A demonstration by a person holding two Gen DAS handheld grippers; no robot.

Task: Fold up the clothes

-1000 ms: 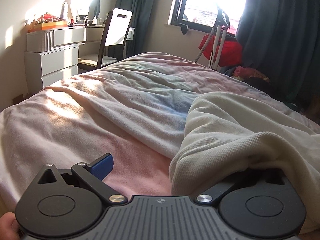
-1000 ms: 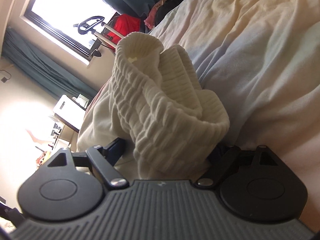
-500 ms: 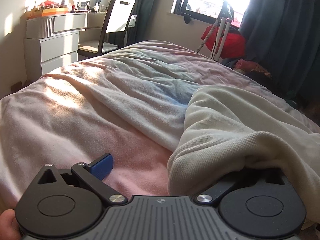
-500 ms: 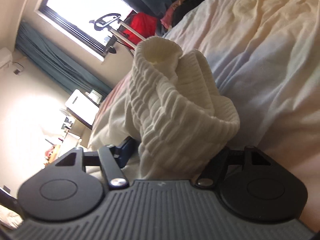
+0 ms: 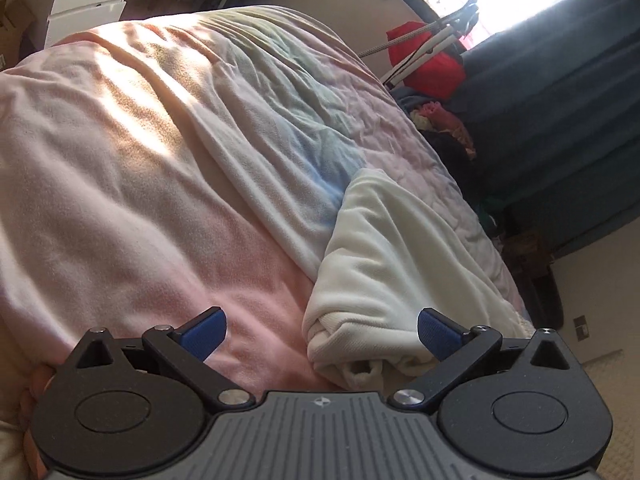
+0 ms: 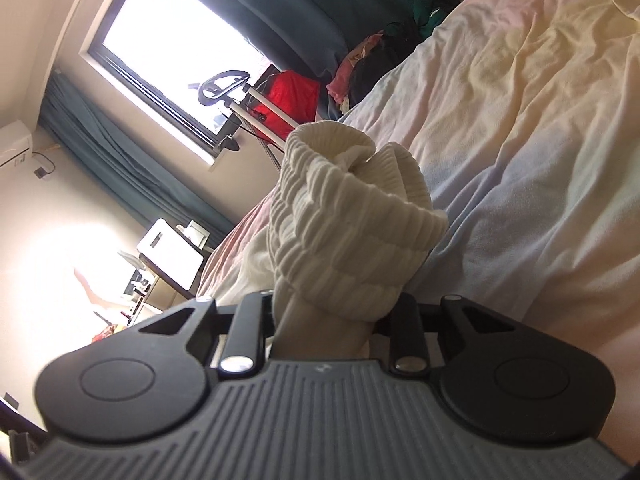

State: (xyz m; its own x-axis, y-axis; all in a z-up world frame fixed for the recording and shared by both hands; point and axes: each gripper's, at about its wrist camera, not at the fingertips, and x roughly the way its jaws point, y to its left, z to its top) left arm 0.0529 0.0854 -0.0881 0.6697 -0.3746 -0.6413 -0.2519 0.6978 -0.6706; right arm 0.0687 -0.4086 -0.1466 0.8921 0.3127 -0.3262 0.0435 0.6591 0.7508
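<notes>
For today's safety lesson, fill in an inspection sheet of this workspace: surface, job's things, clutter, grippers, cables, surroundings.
Surface: bed under a rumpled pastel blanket.
Job's things: cream garment lying on the bed; its ribbed cuff is bunched.
Clutter: clothes pile beside the bed.
Grippers: left gripper open, fingers either side of the garment's edge; right gripper shut on the cuff.
Cables: wire below the wall unit.
Surroundings: window, dark curtains, chair, drawers.

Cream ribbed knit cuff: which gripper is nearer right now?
Right. The right gripper is shut on the cream ribbed knit cuff. The left gripper is open over the garment's folded smooth edge, gripping nothing.
</notes>
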